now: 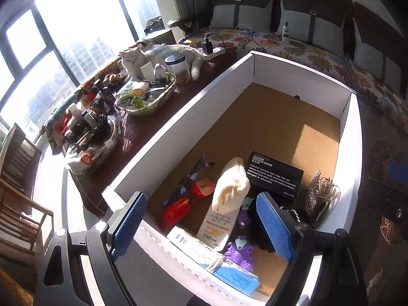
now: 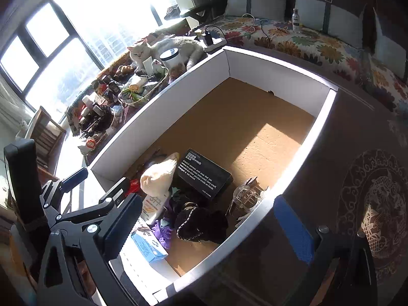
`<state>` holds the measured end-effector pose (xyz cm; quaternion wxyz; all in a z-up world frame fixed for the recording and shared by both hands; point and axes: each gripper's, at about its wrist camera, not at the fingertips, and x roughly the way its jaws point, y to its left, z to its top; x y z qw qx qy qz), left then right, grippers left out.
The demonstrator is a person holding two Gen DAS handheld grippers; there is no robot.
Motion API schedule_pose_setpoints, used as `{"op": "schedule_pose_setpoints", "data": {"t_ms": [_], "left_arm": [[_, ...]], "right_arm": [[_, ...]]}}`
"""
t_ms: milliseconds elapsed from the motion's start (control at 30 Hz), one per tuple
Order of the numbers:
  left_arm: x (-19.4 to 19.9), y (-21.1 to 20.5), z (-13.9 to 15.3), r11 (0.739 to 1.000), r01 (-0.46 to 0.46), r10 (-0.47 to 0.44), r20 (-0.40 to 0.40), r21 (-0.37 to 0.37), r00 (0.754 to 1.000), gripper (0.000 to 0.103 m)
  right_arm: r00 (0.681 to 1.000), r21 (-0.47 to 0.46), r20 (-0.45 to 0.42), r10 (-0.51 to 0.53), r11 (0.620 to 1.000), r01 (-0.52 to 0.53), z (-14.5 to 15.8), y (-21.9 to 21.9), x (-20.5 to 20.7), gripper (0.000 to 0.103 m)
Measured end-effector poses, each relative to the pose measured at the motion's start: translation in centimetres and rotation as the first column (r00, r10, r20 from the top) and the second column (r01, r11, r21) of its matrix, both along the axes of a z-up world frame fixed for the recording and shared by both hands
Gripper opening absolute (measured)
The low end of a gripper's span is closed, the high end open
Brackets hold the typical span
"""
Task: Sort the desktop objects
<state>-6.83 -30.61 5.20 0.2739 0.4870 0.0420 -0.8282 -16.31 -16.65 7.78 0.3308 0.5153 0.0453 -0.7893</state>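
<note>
A white cardboard box (image 1: 178, 125) with a brown floor lies open below both grippers; it also shows in the right wrist view (image 2: 316, 117). Its near end holds a black odor-bar box (image 1: 275, 176), a cream knitted pouch (image 1: 230, 186), a white sunscreen tube (image 1: 216, 227), red packets (image 1: 178, 206), a purple toy (image 1: 239, 252), a blue-white carton (image 1: 237, 278) and a crystal holder (image 1: 318, 193). A black fuzzy item (image 2: 204, 221) lies there too. My left gripper (image 1: 201, 227) is open and empty above the box's near end. My right gripper (image 2: 211, 229) is open and empty, its fingers straddling the box's right wall.
On the dark table left of the box stand a glass bowl (image 1: 150, 102) and a tray of small bottles (image 1: 89, 137). A white cat (image 1: 163, 56) lies behind a jar (image 1: 178, 63). A power strip (image 1: 214, 51) and a floral bedspread (image 1: 331, 56) lie beyond. A wooden chair (image 1: 17, 199) stands at left.
</note>
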Motion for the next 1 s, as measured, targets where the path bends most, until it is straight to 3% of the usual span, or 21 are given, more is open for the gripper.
{"op": "schedule_pose_setpoints", "data": {"t_ms": [67, 167, 333, 533, 633, 833, 1000], "left_arm": [[0.4, 0.4, 0.3, 0.999, 0.030, -0.030, 0.028, 0.017, 0.999, 0.088], [1.3, 0.1, 1.2, 0.997, 0.030, -0.029, -0.003, 0.072, 1.000, 0.088], [2.3, -1.1, 2.3, 0.987, -0.008, 0.018, -0.060, 0.158, 0.998, 0.088], [2.7, -1.6, 2.9, 0.987, -0.026, 0.041, -0.091, 0.161, 0.995, 0.088], [2.9, -2.1, 2.9, 0.979, -0.023, 0.045, -0.107, 0.201, 0.993, 0.088], [3.0, -2.2, 2.3, 0.978, -0.018, 0.042, -0.109, 0.210, 0.993, 0.088], [3.5, -1.4, 2.9, 0.986, -0.012, 0.039, -0.160, 0.165, 0.986, 0.088]], "right_arm": [[1.000, 0.008, 0.021, 0.015, 1.000, -0.016, -0.3, -0.1, 0.4, 0.103], [0.996, 0.086, 0.074, 0.057, 0.994, -0.064, -0.9, -0.8, 0.9, 0.103], [0.999, 0.220, -0.005, 0.053, 0.974, -0.051, 0.3, -1.4, 2.0, 0.103], [0.999, 0.189, -0.002, 0.053, 0.981, -0.051, 1.6, -2.5, 2.7, 0.103], [0.999, 0.168, 0.007, 0.044, 0.985, -0.045, 1.4, -2.5, 2.5, 0.103], [0.999, 0.164, 0.022, 0.033, 0.986, -0.036, 0.5, -2.3, 2.3, 0.103], [0.999, 0.162, 0.012, 0.038, 0.986, -0.040, 0.7, -2.2, 2.3, 0.103]]}}
